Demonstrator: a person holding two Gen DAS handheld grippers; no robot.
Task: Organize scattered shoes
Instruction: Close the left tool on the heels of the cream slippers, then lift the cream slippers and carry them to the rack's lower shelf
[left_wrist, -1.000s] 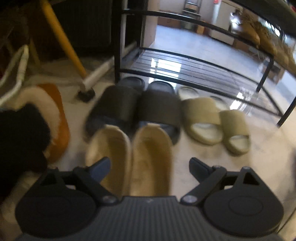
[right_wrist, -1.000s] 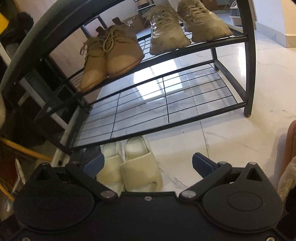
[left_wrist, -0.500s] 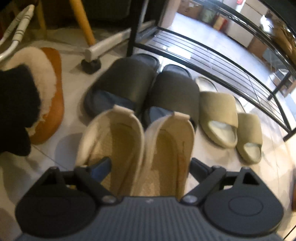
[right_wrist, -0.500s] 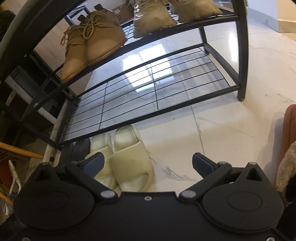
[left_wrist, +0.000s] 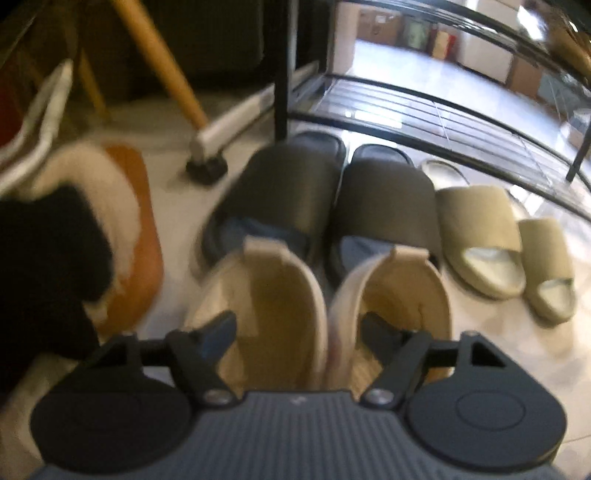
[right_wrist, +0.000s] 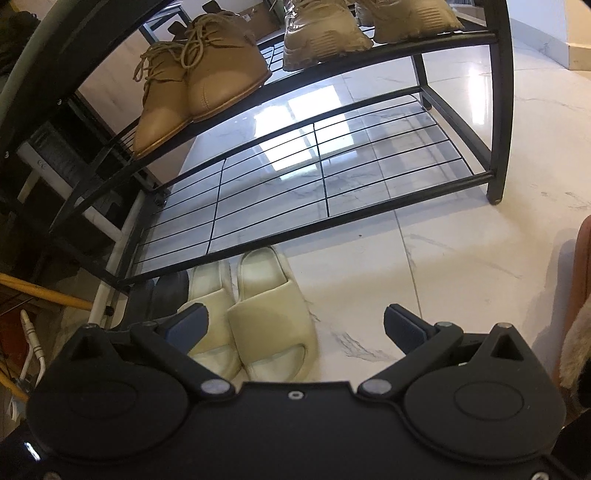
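- Left claw: jaws closing around the adjoining sides of the cream slippers, not clamped.
- Slippers: on floor, before the black slides.
- Right claw: jaws apart, empty, above beige slides.

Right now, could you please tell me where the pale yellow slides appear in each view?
Left wrist: pale yellow slides at right of middle, beside the black slides.
Right wrist: pale yellow slides low, left of centre.
Shared landmark: the rack's bottom wire shelf just behind them.
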